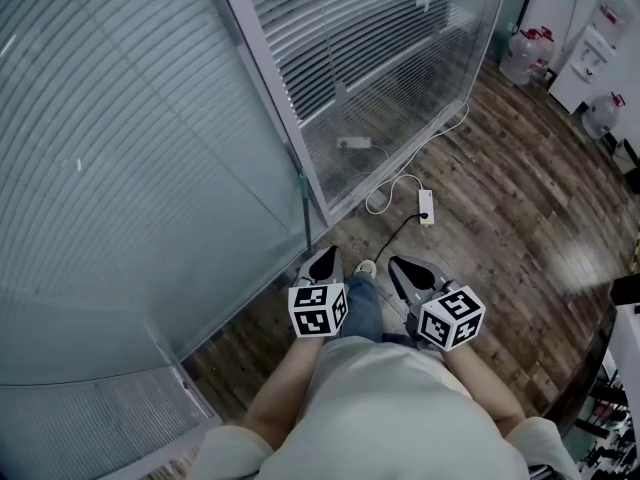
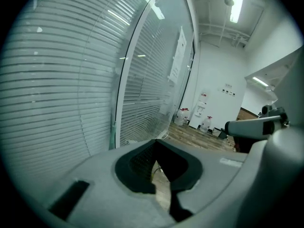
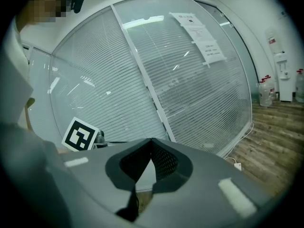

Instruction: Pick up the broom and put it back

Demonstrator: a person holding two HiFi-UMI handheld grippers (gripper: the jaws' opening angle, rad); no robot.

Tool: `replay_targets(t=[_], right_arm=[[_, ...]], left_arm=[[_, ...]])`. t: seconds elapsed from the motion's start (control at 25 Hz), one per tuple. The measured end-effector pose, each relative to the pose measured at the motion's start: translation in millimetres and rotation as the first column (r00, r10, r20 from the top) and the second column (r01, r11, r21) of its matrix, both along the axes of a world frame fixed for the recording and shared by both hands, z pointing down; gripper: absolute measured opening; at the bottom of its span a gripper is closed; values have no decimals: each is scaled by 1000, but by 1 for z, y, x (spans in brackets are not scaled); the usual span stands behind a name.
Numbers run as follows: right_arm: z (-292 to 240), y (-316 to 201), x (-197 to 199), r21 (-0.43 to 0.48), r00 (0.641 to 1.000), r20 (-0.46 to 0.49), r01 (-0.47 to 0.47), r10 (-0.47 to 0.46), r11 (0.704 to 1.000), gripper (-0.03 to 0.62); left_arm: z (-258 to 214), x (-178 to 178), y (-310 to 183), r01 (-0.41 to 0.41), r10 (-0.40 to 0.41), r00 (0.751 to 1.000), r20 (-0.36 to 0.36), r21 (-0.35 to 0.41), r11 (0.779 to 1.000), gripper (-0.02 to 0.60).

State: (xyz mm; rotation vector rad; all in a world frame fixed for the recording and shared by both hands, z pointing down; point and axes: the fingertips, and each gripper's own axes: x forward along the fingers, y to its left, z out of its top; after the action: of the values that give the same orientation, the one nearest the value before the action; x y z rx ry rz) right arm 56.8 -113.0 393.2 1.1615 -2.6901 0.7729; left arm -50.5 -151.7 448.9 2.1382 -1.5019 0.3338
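Left hand-held gripper (image 1: 324,256) and right hand-held gripper (image 1: 402,265) are pressed together, empty, near the glass wall (image 1: 150,168) at 11 o'clock. No broom shows anywhere: put back or unfound. Mind the plug (image 1: 426,206) at 1 o'clock.

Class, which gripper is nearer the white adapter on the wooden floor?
Right. The right gripper is just below the adapter; the left gripper lies farther, down-left of it.

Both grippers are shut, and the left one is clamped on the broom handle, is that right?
Not quite. The left gripper is shut, but on nothing: the left gripper view shows its jaws closed against each other with nothing between them, and no broom appears in any view. The right gripper is shut, as you said.
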Motion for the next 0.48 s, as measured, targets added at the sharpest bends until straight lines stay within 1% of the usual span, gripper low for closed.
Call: replay_targets(t=[0.28,0.48], right_arm=[[-5,31,5,2,1000,3,-13,13,1000,6],[-11,50,7,12,1000,8,-9,9,1000,6]], left_arm=[[-18,10,34,-31,31,998,-45,-3,999,-2],[-32,18,58,-52,52,997,-49,16,999,-2]])
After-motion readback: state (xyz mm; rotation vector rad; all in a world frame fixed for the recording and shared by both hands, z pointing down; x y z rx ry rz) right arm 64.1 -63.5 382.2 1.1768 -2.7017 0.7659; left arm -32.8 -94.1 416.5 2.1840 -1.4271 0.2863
